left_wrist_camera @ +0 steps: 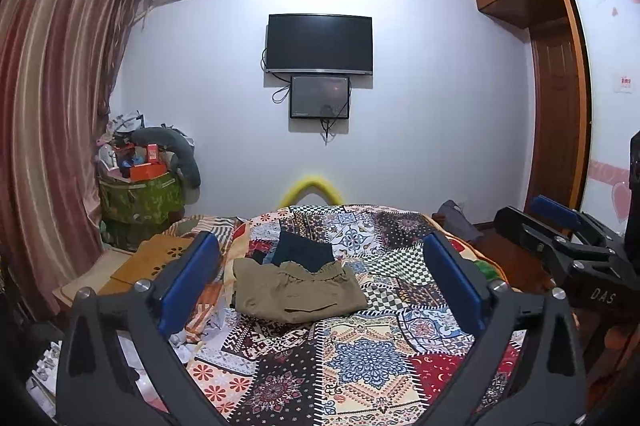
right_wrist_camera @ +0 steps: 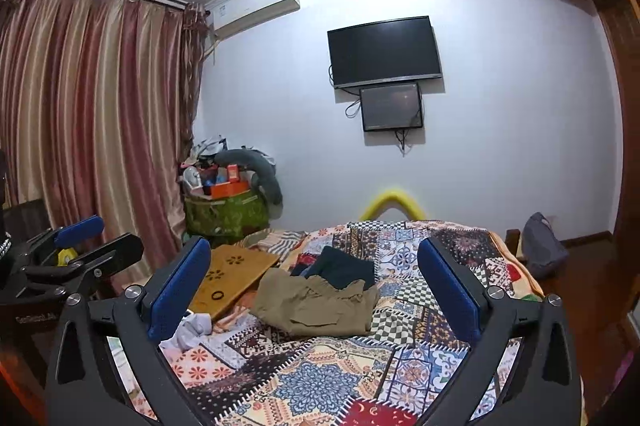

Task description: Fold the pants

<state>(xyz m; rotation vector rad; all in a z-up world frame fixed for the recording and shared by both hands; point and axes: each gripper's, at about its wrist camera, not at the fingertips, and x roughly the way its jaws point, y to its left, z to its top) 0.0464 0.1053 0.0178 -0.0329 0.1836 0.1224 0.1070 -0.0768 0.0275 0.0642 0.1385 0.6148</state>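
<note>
Folded khaki pants [left_wrist_camera: 298, 292] lie on the patchwork bedspread [left_wrist_camera: 360, 354], also in the right wrist view [right_wrist_camera: 320, 306]. A dark navy folded garment [left_wrist_camera: 306, 250] lies just behind them, also in the right wrist view [right_wrist_camera: 344, 266]. My left gripper [left_wrist_camera: 320, 274] is open and empty, held above the bed short of the pants. My right gripper [right_wrist_camera: 314, 282] is open and empty, likewise short of the pants. The right gripper shows at the right of the left wrist view [left_wrist_camera: 560, 234]; the left gripper shows at the left of the right wrist view [right_wrist_camera: 80, 246].
A wooden lap tray [right_wrist_camera: 232, 278] lies at the bed's left side beside white crumpled cloth [right_wrist_camera: 192, 330]. A green hamper piled with clutter [left_wrist_camera: 140, 193] stands in the corner by the curtain [left_wrist_camera: 48, 105]. A grey bag [right_wrist_camera: 542, 250] sits right of the bed. A wardrobe [left_wrist_camera: 560, 65] is at right.
</note>
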